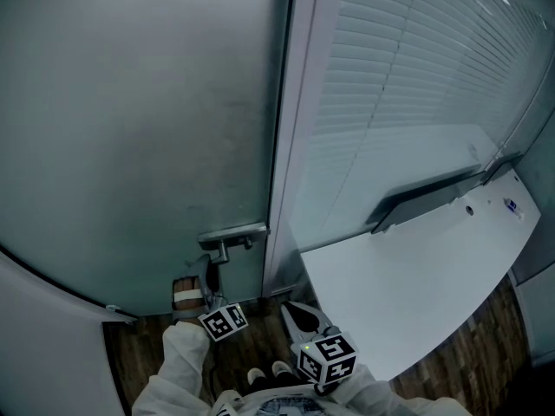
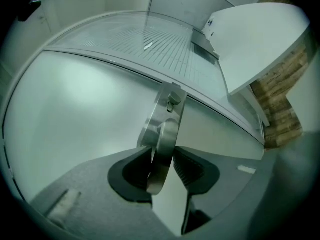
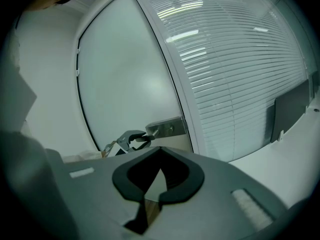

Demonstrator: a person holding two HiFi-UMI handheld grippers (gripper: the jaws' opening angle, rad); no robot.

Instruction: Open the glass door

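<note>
Left gripper (image 2: 166,160) is what we see closed on the door handle (image 2: 163,134): in its own view the metal lever stands between the two dark pads, and both pads appear to lie against its sides. From the head view we find that handle low on the door (image 1: 139,128), at its right edge, where a metal plate sits just beside the pale frame (image 1: 290,128). The door is a wide frosted pane, and its handle edge lies along the frame with no gap that we can make out. In the right gripper view we see the left gripper from the side, its jaws reaching in from the left around the lever, which sticks out from the plate. Our right gripper (image 3: 152,186) hangs back from the door, near the frame and lower in the head view; its jaws are drawn together at the tips and hold nothing. Its marker cube (image 1: 328,359) shows above a white sleeve. To the right of the frame we see a glass wall with closed blinds (image 1: 416,59) behind it, and below that a white tabletop (image 1: 416,276). Dark wood floor (image 1: 260,336) shows beneath both grippers.
</note>
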